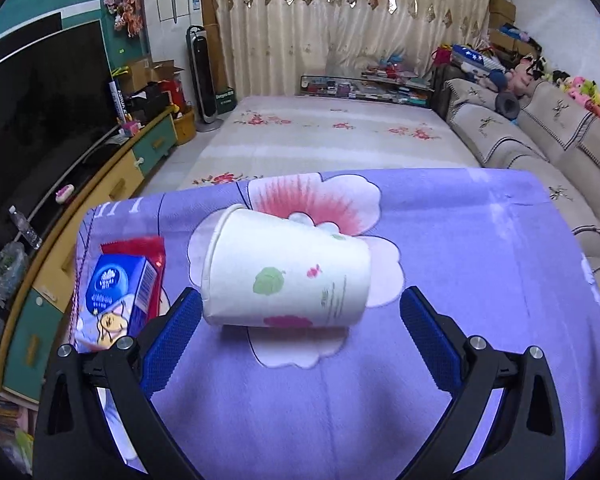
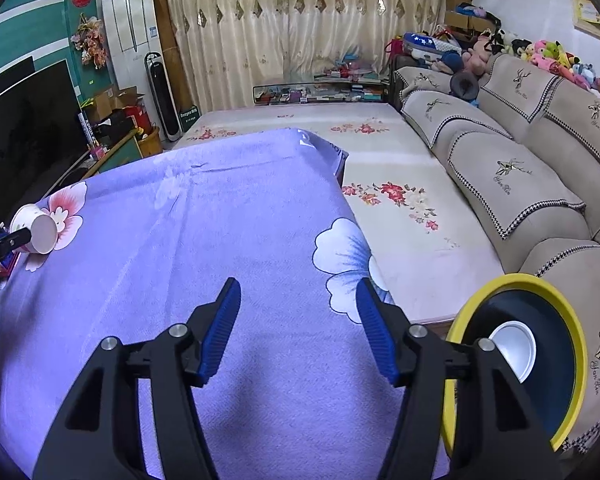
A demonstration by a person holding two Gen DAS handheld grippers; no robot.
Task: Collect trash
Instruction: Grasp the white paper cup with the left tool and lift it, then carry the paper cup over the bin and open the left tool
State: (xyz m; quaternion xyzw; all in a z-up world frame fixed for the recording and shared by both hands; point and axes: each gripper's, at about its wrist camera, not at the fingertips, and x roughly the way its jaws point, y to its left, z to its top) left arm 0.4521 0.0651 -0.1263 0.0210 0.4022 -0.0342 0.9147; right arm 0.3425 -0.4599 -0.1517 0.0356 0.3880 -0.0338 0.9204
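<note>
A white paper cup (image 1: 288, 272) with small coloured prints lies on its side on the purple floral tablecloth (image 1: 460, 260). My left gripper (image 1: 300, 300) is open around it. The left blue pad is right at the cup's rim end and the right pad stands clear of its base. Left of the cup lie a blue tissue packet (image 1: 120, 280) and a red wrapper (image 1: 152, 246). In the right wrist view my right gripper (image 2: 298, 286) is open over bare cloth and holds nothing. The same cup (image 2: 36, 228) shows at the far left there.
A yellow-rimmed bin (image 2: 516, 280) stands off the table's right edge, with a white round thing (image 2: 514, 350) inside. A beige sofa (image 2: 520, 184) runs along the right. A floral mat (image 2: 400, 208) lies beyond the table, and a TV cabinet (image 1: 100, 196) is at the left.
</note>
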